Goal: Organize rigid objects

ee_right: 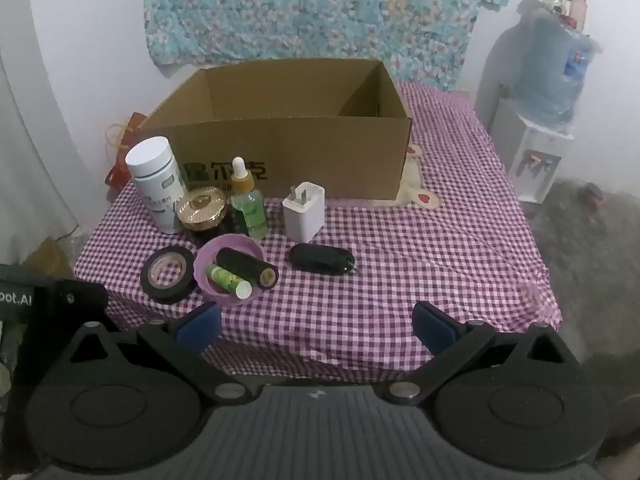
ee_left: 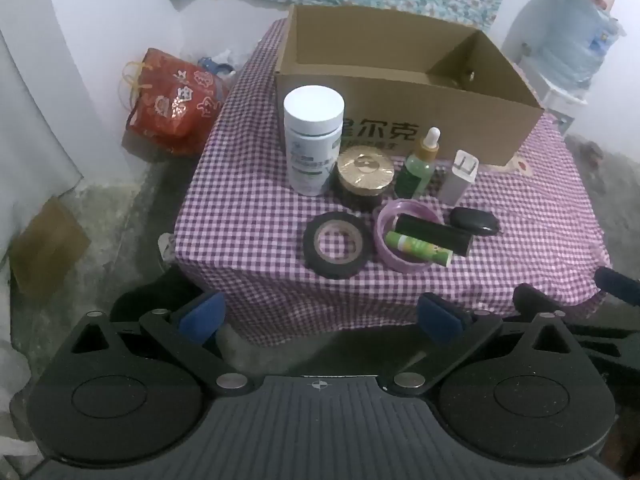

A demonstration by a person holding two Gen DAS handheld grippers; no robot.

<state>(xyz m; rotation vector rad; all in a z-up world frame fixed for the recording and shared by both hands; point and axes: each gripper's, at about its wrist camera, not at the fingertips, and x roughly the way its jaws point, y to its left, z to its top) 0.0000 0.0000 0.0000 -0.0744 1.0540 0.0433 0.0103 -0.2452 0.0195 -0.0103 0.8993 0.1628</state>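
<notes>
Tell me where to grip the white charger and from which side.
Grip the white charger across its two broad flat faces, mid-body, coming down from above and the front. It stands upright with prongs on top, apart from the dropper bottle, so the open right gripper probably fits.

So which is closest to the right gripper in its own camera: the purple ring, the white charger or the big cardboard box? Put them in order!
From the right gripper, in its own view:
1. Purple ring, just ahead of its left-hand finger, near the table's front edge.
2. White charger, standing upright mid-table.
3. Cardboard box, at the back.
</notes>
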